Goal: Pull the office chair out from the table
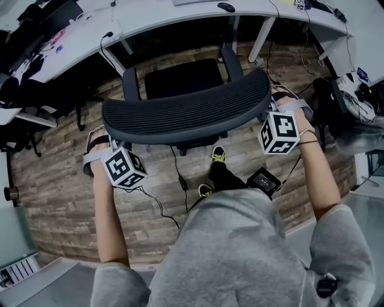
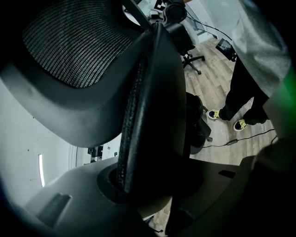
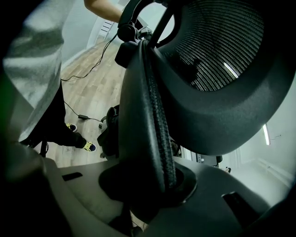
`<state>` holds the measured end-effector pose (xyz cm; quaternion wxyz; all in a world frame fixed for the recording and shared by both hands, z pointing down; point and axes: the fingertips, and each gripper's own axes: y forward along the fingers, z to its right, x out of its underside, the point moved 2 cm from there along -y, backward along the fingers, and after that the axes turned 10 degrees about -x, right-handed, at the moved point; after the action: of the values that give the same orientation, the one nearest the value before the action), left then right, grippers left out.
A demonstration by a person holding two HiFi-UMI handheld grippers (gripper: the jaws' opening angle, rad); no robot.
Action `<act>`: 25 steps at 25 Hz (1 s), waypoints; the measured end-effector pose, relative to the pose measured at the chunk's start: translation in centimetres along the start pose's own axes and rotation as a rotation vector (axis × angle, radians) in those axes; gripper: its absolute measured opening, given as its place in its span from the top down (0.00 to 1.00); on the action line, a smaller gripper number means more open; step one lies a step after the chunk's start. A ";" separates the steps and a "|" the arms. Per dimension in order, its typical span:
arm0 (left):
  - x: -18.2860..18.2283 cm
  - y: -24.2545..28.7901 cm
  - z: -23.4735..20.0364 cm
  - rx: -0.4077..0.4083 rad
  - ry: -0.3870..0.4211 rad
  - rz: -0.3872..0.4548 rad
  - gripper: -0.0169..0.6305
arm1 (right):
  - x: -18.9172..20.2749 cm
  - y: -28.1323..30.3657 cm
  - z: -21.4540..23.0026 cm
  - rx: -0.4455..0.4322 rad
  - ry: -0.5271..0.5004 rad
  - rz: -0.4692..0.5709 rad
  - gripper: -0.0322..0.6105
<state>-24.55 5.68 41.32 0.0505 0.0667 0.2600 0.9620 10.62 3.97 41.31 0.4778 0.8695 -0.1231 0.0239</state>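
Note:
In the head view the black office chair shows from above, its mesh backrest [image 1: 186, 111] curving across the middle and its seat [image 1: 177, 78] just in front of the white curved table [image 1: 180, 15]. My left gripper [image 1: 101, 137] is shut on the backrest's left end. My right gripper [image 1: 277, 99] is shut on its right end. In the left gripper view the padded backrest edge [image 2: 148, 115] runs down between the jaws of the left gripper [image 2: 138, 180]. The right gripper view shows the same: the edge [image 3: 150, 115] sits clamped in the right gripper [image 3: 148, 190].
The person's yellow-trimmed shoes [image 1: 217, 156] stand right behind the chair on the wood floor. A cable and a black box [image 1: 264, 180] lie by the feet. Dark equipment [image 1: 24, 120] crowds the left side. Bags and cables [image 1: 354, 99] sit at the right under the table.

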 end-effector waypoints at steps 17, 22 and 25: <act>1.0 -7.6 4.5 0.002 0.002 0.002 0.72 | -1.6 -4.7 -7.3 0.038 0.032 0.005 0.75; 1.3 -9.0 5.5 0.013 0.004 -0.008 0.70 | -2.1 -5.4 -8.1 0.087 0.057 0.065 0.68; 1.3 -9.9 5.9 -0.001 -0.021 -0.018 0.67 | -2.4 -5.9 -8.7 0.136 0.060 0.103 0.62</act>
<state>-24.34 17.29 41.53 0.0620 0.0746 0.2597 0.9608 10.38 14.71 40.81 0.4195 0.8912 -0.1512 0.0829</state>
